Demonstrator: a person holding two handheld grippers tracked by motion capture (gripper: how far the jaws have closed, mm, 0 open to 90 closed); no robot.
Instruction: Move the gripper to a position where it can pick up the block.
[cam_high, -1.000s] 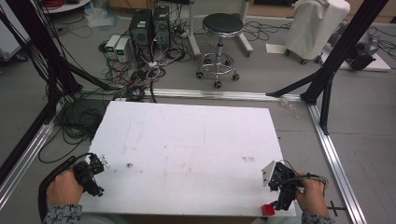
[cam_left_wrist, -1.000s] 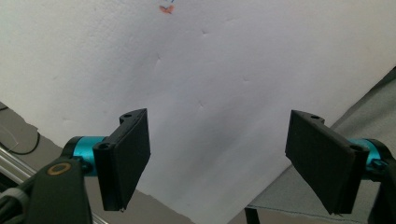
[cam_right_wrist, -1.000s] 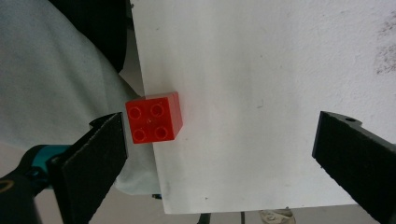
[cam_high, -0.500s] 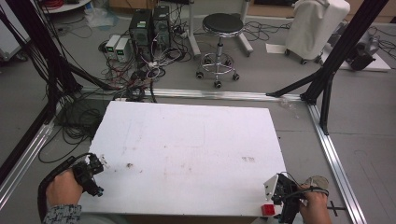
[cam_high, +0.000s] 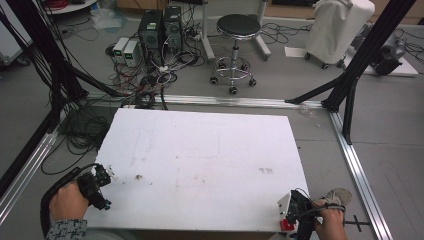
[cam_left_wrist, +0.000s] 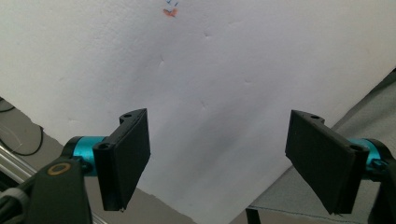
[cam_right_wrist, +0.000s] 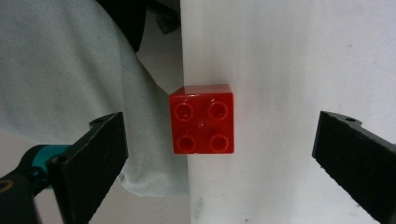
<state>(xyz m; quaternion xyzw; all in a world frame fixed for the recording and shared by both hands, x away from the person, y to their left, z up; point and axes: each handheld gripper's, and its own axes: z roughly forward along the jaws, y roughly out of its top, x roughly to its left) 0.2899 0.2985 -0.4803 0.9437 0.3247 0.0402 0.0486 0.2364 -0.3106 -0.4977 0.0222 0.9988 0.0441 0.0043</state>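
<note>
One red four-stud building brick (cam_right_wrist: 201, 119) is sitting at the very edge of the white worktop (cam_high: 200, 160), one side hanging slightly over that edge, and it is lying between the two jaws of the right tongs (cam_right_wrist: 219, 163), nearer the jaw on the off-worktop side and touching neither. Those tongs are standing wide apart and looking straight down on the brick's studs. In the high view the brick (cam_high: 285, 225) is showing just under the right tongs (cam_high: 295, 212) at the worktop's near corner. The step in hand is looking like the approach to a pick: the jaws are bracketing the brick but not yet gripping. The next move is likely calling for lowering, centring, then closing gently, since a push from one jaw could be tipping the brick off the edge. The left tongs (cam_left_wrist: 217, 158) are idling, jaws apart and holding nothing, over the opposite near corner.
</note>
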